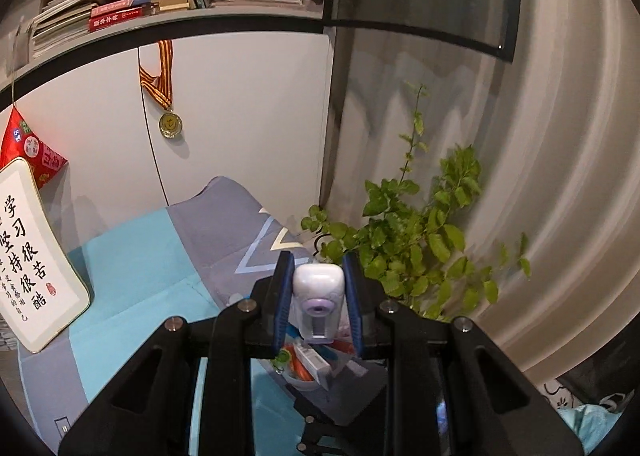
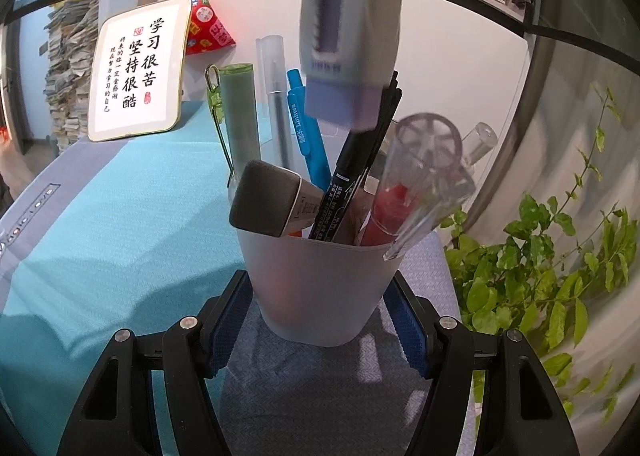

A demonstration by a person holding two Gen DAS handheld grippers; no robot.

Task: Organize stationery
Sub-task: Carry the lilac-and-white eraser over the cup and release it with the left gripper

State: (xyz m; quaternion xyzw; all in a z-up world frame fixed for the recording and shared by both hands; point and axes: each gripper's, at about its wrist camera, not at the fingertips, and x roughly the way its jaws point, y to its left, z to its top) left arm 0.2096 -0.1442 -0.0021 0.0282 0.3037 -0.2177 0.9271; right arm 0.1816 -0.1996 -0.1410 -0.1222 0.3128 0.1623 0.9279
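Observation:
My left gripper point(image 1: 318, 288) is shut on a white and lilac correction tape point(image 1: 319, 298), held upright above a pen cup whose contents point(image 1: 308, 366) show below the fingers. In the right wrist view the same correction tape point(image 2: 352, 28) hangs blurred above the frosted grey pen cup point(image 2: 324, 288). The cup holds several pens, a blue pen point(image 2: 306, 132), a black marker point(image 2: 348, 172), a green tube point(image 2: 240, 116) and a clear-capped red item point(image 2: 416, 184). My right gripper point(image 2: 320, 312) has its blue pads point(image 2: 228, 320) on both sides of the cup's base; contact is unclear.
The cup stands on a teal and grey cloth point(image 2: 120, 224). A framed calligraphy sign point(image 2: 140, 64) and a red pyramid pouch point(image 2: 206, 24) stand behind. A leafy plant point(image 2: 540, 256) is at the right, by a curtain. White cabinet doors with a medal point(image 1: 170, 124) are behind.

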